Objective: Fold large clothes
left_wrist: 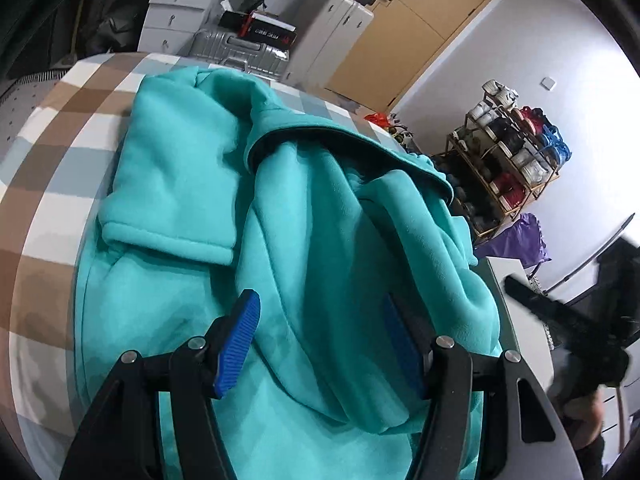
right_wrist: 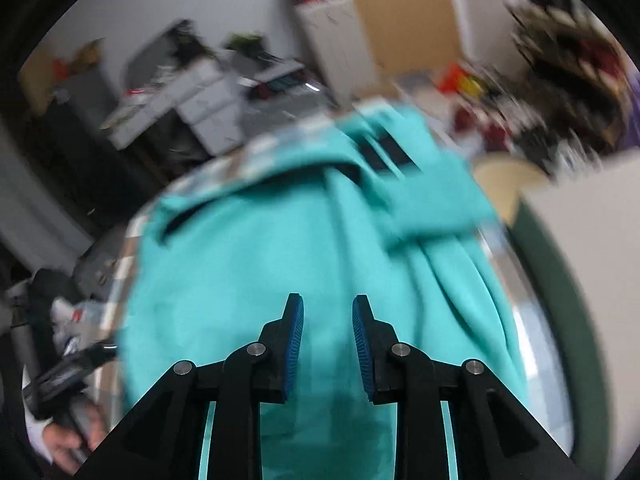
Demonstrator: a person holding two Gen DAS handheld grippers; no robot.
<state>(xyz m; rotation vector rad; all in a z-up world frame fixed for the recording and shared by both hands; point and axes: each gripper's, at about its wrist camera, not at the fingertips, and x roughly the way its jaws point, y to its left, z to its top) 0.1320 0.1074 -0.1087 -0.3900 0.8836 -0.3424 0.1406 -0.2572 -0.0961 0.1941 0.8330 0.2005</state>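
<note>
A teal sweatshirt (left_wrist: 180,168) lies spread over a bed with a checked cover (left_wrist: 60,128). One sleeve with its cuff (left_wrist: 168,240) is folded across the body. My left gripper (left_wrist: 320,336) stands wide above the garment. Its left pad (left_wrist: 240,340) is bare, and a raised fold of the teal cloth drapes over its right finger (left_wrist: 404,344). In the blurred right wrist view the sweatshirt (right_wrist: 240,248) fills the middle, with dark stripes (right_wrist: 384,152) near its far end. My right gripper (right_wrist: 328,320) hovers over it with a narrow gap and nothing between the pads.
Beyond the bed stand a silver suitcase (left_wrist: 240,50), white drawers (left_wrist: 176,12) and a shoe rack (left_wrist: 508,160) with purple cloth (left_wrist: 516,240) below it. A white block (right_wrist: 580,240) sits right of the bed. A hand (right_wrist: 68,440) holds a gripper handle at lower left.
</note>
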